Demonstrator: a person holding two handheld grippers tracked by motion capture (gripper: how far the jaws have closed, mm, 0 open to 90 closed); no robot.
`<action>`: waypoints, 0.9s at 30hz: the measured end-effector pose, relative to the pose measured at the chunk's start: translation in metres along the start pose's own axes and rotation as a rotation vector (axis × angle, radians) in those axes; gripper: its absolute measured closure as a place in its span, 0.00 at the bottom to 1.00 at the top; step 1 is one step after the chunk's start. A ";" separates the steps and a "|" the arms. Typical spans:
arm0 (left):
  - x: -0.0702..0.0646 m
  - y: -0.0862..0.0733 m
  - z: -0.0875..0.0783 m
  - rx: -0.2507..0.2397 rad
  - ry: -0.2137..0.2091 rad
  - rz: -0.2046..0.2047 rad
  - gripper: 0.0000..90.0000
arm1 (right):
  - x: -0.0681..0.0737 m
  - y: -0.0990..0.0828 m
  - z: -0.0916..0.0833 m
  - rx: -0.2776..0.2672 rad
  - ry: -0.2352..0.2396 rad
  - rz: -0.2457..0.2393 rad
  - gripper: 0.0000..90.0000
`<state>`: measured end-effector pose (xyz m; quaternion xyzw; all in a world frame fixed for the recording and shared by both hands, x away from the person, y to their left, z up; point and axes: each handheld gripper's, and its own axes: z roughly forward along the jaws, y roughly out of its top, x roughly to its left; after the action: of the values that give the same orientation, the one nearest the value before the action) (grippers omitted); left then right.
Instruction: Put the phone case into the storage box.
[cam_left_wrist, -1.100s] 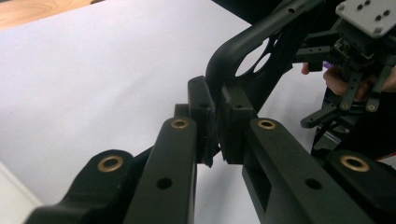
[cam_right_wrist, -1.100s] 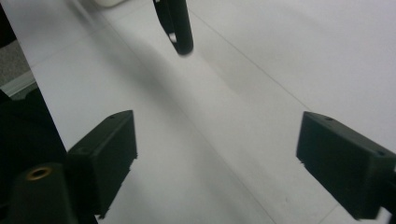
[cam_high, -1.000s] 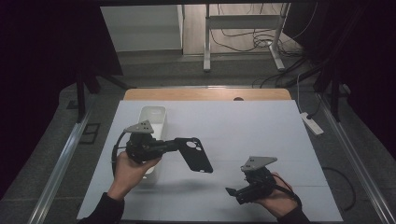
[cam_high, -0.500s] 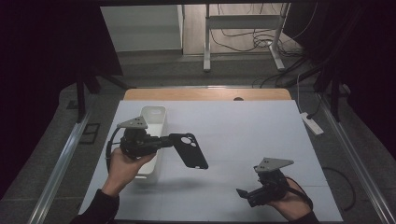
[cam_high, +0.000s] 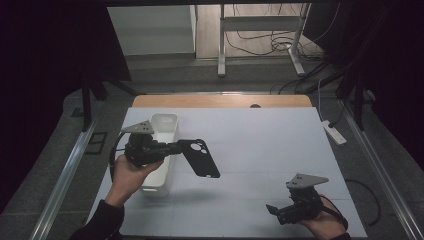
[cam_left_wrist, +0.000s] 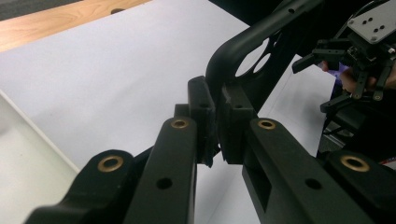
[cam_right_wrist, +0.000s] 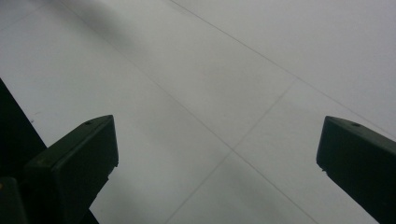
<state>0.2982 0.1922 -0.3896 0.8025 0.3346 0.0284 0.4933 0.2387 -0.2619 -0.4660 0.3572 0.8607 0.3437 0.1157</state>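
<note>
High view: a white table (cam_high: 260, 150) with a person's two forearms coming in from the bottom edge.
Left gripper (cam_high: 172, 148): held above the table's left side, its jaws clamped tight on one end of a black phone case (cam_high: 201, 158).
Phone case: lifted clear of the table, tilted, its camera cut-outs near the gripped end, its far end pointing toward the table's middle; a faint shadow lies below it.
White bin (cam_high: 161, 150): a long, narrow container standing on the table just beside and under the left hand (cam_high: 127, 172).
Left gripper view: the two pads (cam_left_wrist: 205, 116) pinch the rim of the phone case (cam_left_wrist: 243, 44) by its round cut-outs; the other gripper shows farther off at the top right.
Right gripper (cam_high: 272, 210): low near the table's bottom right corner, well apart from the case.
Right gripper view: the jaws stand wide apart, having just been opening, with bare table (cam_right_wrist: 224, 93) and nothing else between them.
</note>
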 end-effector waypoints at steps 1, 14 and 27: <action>0.001 0.000 -0.001 -0.001 0.001 -0.002 0.94 | -0.002 -0.002 -0.003 -0.009 -0.004 0.012 0.00; 0.009 0.003 -0.004 0.002 0.014 -0.011 0.94 | -0.010 -0.024 -0.026 -0.012 -0.080 0.108 0.00; 0.016 0.010 -0.010 0.014 0.036 -0.008 0.94 | -0.011 -0.034 -0.039 0.008 -0.116 0.133 0.00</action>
<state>0.3121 0.2063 -0.3810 0.8040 0.3467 0.0383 0.4816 0.2109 -0.3070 -0.4606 0.4332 0.8284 0.3261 0.1408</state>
